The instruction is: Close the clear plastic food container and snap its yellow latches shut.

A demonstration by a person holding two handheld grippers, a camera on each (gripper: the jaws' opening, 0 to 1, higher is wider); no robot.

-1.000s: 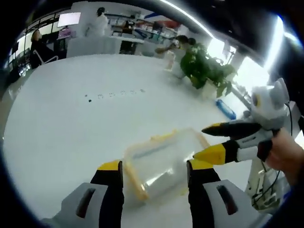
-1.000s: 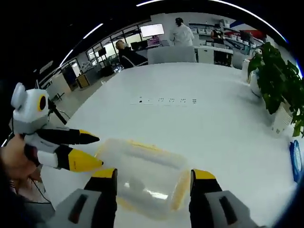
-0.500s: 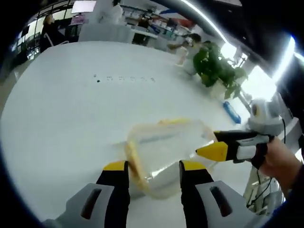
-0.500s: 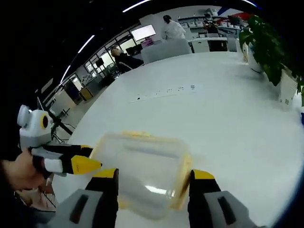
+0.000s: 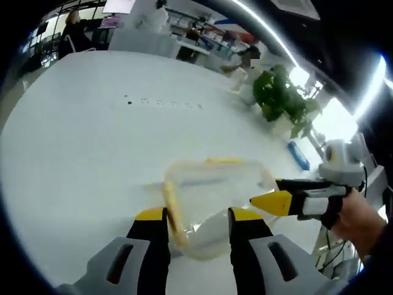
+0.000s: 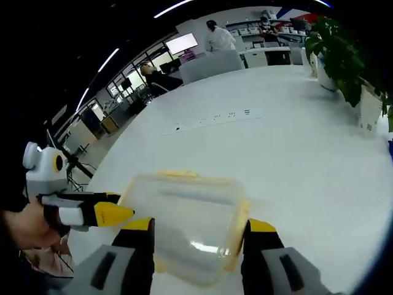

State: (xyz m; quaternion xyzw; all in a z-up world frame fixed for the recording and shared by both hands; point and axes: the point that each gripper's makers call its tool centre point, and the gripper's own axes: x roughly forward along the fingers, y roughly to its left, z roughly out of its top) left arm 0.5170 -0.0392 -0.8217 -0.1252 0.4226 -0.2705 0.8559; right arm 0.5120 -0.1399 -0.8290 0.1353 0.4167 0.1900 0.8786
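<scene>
Clear food container point(image 5: 212, 196) on white table point(image 5: 80, 141), dead ahead of left gripper point(image 5: 190, 216) and tucked between its yellow-tipped jaws. Left jaws moderately wide, straddling near left corner; contact with walls unclear, so no firm grip claimed. Yellow latch point(image 5: 173, 212) along container's left edge, just inside left jaw. Long axis running across the left gripper's line of sight, toward the right gripper point(image 5: 279, 193) coming in from the right side, tips at container's right end, touching or just beside, hard to tell.

From right gripper view: container point(image 6: 187, 218) straight ahead, between the right gripper point(image 6: 196, 226) jaws, held wide, near edge between tips. Yellow latch point(image 6: 236, 236) at right side beside right jaw. Left gripper point(image 6: 101, 209) entering from left, tips close together, at container's left end.

Lid seemingly seated on top, latches probably not snapped yet; judgement only. Both grippers about equally near, one at each end. Next move likely a press on an end latch, each gripper taking its own side. Plant point(image 5: 282, 95) well beyond, far right.
</scene>
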